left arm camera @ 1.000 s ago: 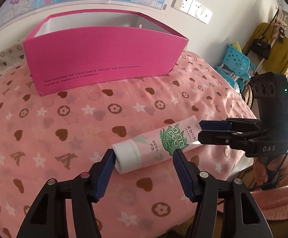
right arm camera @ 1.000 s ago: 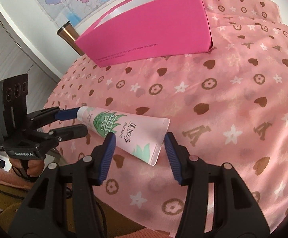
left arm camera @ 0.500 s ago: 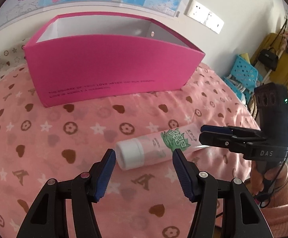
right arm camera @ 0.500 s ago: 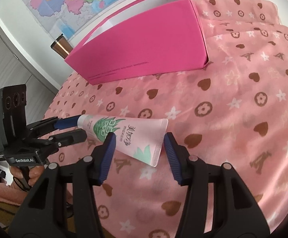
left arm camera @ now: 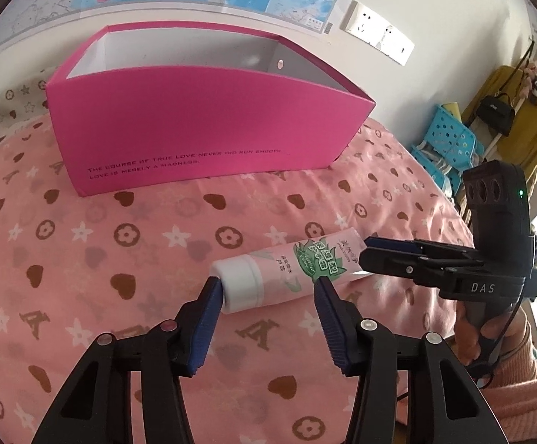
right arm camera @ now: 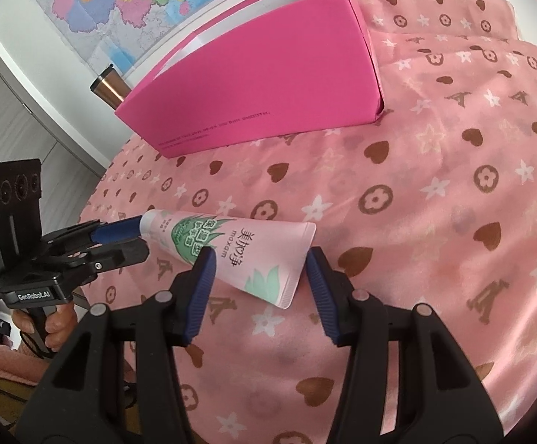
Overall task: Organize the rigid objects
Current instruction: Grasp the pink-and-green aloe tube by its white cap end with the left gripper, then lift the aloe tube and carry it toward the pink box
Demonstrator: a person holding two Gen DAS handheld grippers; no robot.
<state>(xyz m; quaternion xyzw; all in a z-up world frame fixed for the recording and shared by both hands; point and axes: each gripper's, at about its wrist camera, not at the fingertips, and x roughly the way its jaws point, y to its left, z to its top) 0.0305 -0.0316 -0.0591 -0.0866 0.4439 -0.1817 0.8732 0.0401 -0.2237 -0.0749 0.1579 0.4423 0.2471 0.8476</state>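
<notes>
A pink tube with a white cap and green leaf print (left arm camera: 287, 270) is held off the pink bedspread between both grippers. My left gripper (left arm camera: 266, 292) grips the cap end, its jaws against the tube. My right gripper (right arm camera: 261, 266) grips the flat crimped end (right arm camera: 294, 259). The right gripper also shows in the left wrist view (left arm camera: 383, 255), the left gripper in the right wrist view (right arm camera: 131, 240). An open magenta box (left arm camera: 202, 129) stands on the bed beyond the tube; its white inside looks empty.
The pink bedspread (left arm camera: 83, 259) has hearts, stars and flowers. A map and a socket panel (left arm camera: 379, 37) hang on the wall behind. Blue baskets (left arm camera: 450, 140) and a yellow coat are right. A metal cup (right arm camera: 109, 88) stands behind the box.
Both grippers have carried the tube up off the bedspread and forward toward the magenta box, which now looks larger and nearer, with its inside in view.
</notes>
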